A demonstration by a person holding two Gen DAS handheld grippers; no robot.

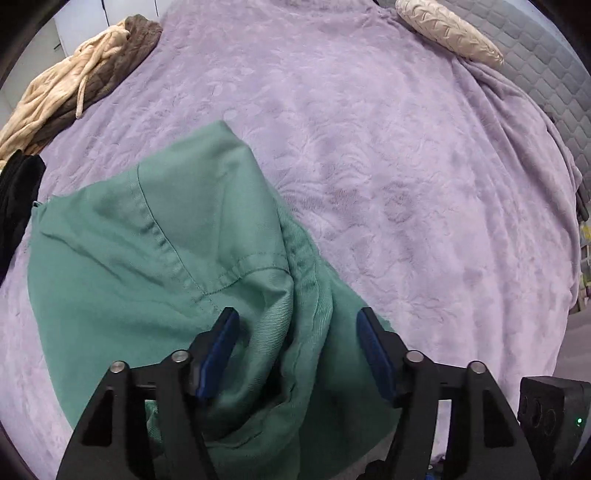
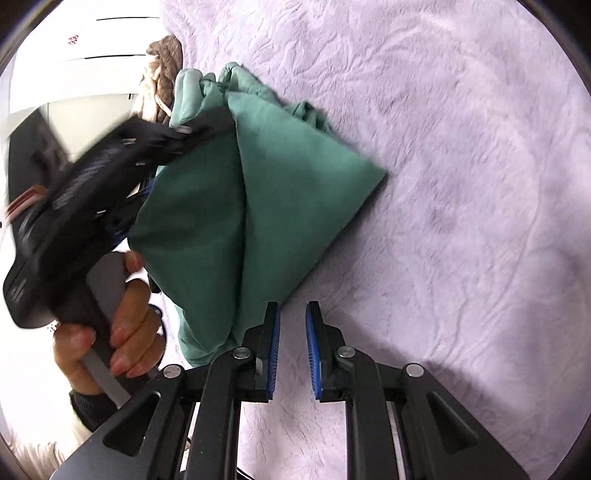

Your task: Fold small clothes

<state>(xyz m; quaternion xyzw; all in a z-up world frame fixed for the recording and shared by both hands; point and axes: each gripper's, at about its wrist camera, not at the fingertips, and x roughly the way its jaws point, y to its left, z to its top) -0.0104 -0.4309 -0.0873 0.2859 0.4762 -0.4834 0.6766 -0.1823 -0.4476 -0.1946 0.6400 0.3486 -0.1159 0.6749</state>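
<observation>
- A lilac plush blanket (image 1: 369, 166) with a pressed leaf pattern covers the bed and fills most of both views
- At its far right edge a grey quilted mattress (image 1: 535, 70) shows bare, with a cream pleated cushion (image 1: 447, 33) lying across the border
- At the far left edge sits a heap of beige and brown knitwear (image 1: 74, 81), with a black garment (image 1: 18, 192) just beside it; pale wall or cupboard fronts stand behind
- The green garment (image 1: 166, 240) lies on the blanket near the person, bunched into folds, seams and a ribbed hem showing
- The left gripper (image 1: 295, 339) points down over the garment with its blue pads spread wide; cloth lies between the jaws but the pads do not press it
- In the right wrist view a hand (image 2: 122, 332) grips that tool's handle
- The right gripper (image 2: 293, 332) hovers over bare blanket just beside the garment's edge, jaws narrow with a small gap, nothing held
</observation>
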